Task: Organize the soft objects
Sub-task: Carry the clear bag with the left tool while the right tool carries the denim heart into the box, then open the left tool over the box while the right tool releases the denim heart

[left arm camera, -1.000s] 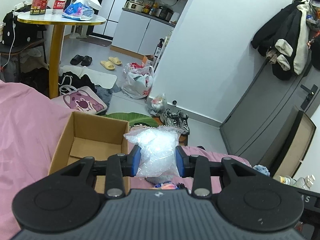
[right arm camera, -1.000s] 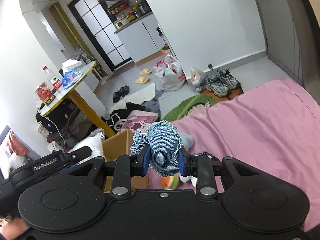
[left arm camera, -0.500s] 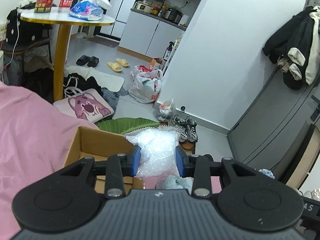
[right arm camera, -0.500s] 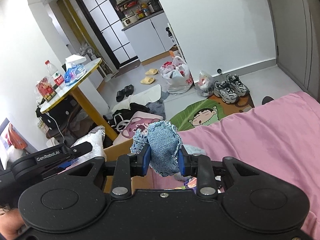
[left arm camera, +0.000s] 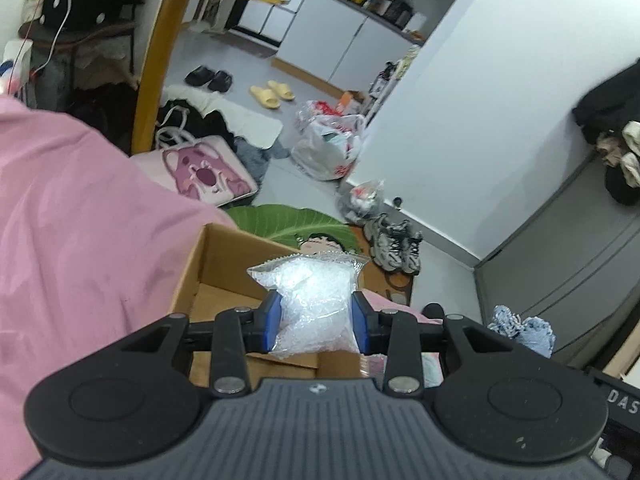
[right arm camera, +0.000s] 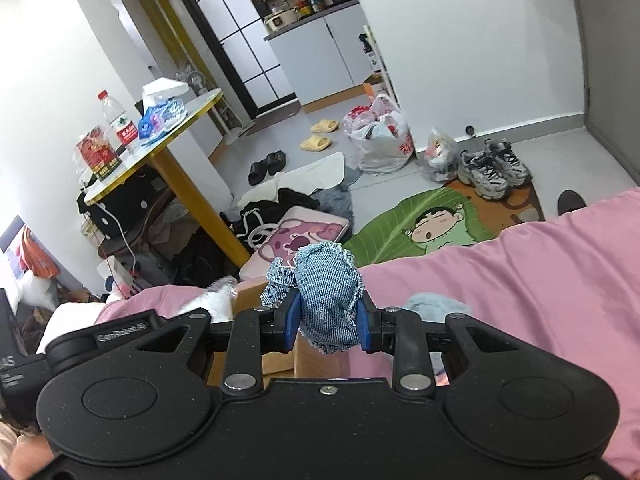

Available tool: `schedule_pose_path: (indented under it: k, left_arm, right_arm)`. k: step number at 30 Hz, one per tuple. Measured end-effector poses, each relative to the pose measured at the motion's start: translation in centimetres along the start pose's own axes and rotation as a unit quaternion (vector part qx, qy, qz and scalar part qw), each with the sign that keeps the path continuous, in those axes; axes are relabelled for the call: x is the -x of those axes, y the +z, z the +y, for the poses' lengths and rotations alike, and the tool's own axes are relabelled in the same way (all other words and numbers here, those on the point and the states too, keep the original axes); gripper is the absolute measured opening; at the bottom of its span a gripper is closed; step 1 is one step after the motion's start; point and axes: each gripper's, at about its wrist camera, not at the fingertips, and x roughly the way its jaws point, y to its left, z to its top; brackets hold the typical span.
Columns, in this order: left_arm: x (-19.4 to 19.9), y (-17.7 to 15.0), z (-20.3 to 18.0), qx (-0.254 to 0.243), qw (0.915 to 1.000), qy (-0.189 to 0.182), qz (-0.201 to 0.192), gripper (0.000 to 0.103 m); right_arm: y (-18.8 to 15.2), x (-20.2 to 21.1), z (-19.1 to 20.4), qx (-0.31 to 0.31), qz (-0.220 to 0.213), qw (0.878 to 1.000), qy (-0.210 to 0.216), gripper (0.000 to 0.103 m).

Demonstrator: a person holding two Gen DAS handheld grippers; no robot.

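Left gripper (left arm camera: 316, 322) pinches clear plastic bag (left arm camera: 310, 302), cardboard box (left arm camera: 224, 276) just below-ahead. Right gripper (right arm camera: 328, 322) pinches denim piece (right arm camera: 328, 300) beside box. Neither dropped yet; fluffy blue item (right arm camera: 430, 304) remains on pink bedding (right arm camera: 520, 280).

The cardboard box (left arm camera: 224, 276) sits on the bedspread (left arm camera: 80, 240). The leaf rug (left arm camera: 288, 222) lies on the floor beyond it, sneakers (left arm camera: 394, 246) at its right.

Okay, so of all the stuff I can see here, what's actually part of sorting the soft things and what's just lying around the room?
Part of the job:
- clear plastic bag, clamped in the left gripper
- denim piece, clamped in the right gripper
- cardboard box on the pink bedding

Just lying about:
- grey sneakers
- yellow slippers
- black slippers
- white shopping bag
- water bottle
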Motion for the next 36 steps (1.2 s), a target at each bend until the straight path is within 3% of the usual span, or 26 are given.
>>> schedule_pose_path:
  k: [6, 12, 16, 18, 26, 29, 36]
  left_arm:
    - [-2.0, -0.3, 1.4, 0.000, 0.9997, 0.026, 0.005, 0.036]
    - [-3.0, -0.1, 3.2, 0.030, 0.9992, 0.022, 0.015, 0.037]
    - [-2.5, 0.6, 4.2, 0.059, 0.9982, 0.001, 0.008, 0.042]
    - [-2.1, 0.7, 4.5, 0.066, 0.9978, -0.002, -0.002, 0.051]
    - [-0.8, 0.9, 5.0, 0.077, 0.9967, 0.010, -0.020, 0.054]
    - [-0.6, 0.9, 5.2, 0.081, 0.9965, 0.014, -0.018, 0.060]
    - [0.2, 0.8, 3.7, 0.056, 0.9976, 0.028, -0.031, 0.082]
  right_arm:
    - [-0.4, -2.5, 1.5, 0.001, 0.020, 1.000, 0.002, 0.029]
    - [-0.6, -5.1, 3.5, 0.010, 0.043, 0.999, -0.004, 0.029]
    - [-0.2, -5.9, 5.3, 0.024, 0.044, 0.999, 0.004, 0.029]
    - [-0.1, -6.3, 5.9, 0.028, 0.045, 0.999, 0.005, 0.029]
    - [0.5, -7.7, 6.7, 0.028, 0.058, 0.997, 0.030, 0.034]
    - [1.2, -7.9, 6.6, 0.029, 0.065, 0.996, 0.046, 0.058]
    - [1.9, -5.1, 5.0, 0.043, 0.056, 0.997, 0.017, 0.070]
